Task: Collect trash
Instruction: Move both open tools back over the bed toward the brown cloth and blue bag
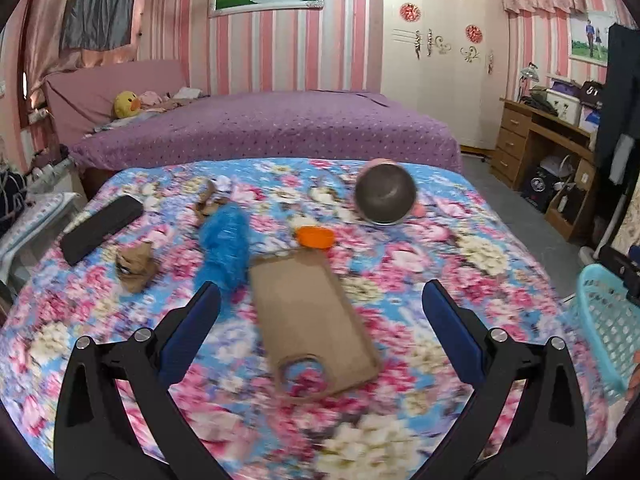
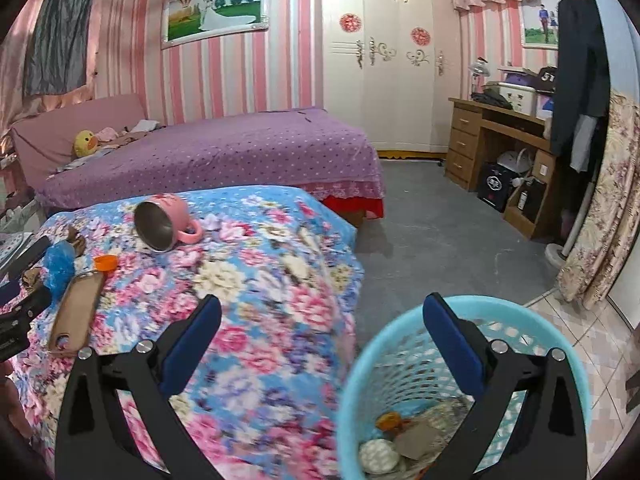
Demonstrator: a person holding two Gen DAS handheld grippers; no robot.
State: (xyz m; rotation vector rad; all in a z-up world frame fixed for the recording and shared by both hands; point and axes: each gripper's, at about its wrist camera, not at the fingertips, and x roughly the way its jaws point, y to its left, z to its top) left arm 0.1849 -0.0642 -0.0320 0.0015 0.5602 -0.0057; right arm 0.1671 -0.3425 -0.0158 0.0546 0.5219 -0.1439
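My right gripper [image 2: 320, 344] hangs over the near rim of the turquoise basket [image 2: 360, 364], its blue pads spread as wide as they go with nothing between them; below them, at the bottom of the basket, lie a pale crumpled ball [image 2: 378, 455], a brown scrap and something orange; I judge that drop done. My left gripper [image 1: 320, 332] is likewise spread wide and empty, tilted down over the floral blanket [image 1: 440, 240]; this is the hand nearer the trash that remains, and the basket [image 1: 608, 320] sits off to its right at the blanket's edge.

Directly between and just beyond the left fingers lies a flat brown phone case [image 1: 312, 312], its long axis running away from me and leaning slightly left, camera hole at the near end; I cannot say whether it counts as trash. What the next move turns on lies ahead and to the left: a crumpled brown paper wad [image 1: 134, 266], beyond my left finger and to its left, and near it to the right a ruffled blue plastic piece [image 1: 226, 240], long axis running away from me. Farther on, a second brown scrap [image 1: 208, 200], an orange cap [image 1: 315, 237], a black case [image 1: 100, 228] at far left, and a pink mug [image 1: 386, 196] tipped on its side, steel mouth toward me. The paper wad looks light, creased and easy to pinch; the view is motion-blurred, so finer detail escapes me.
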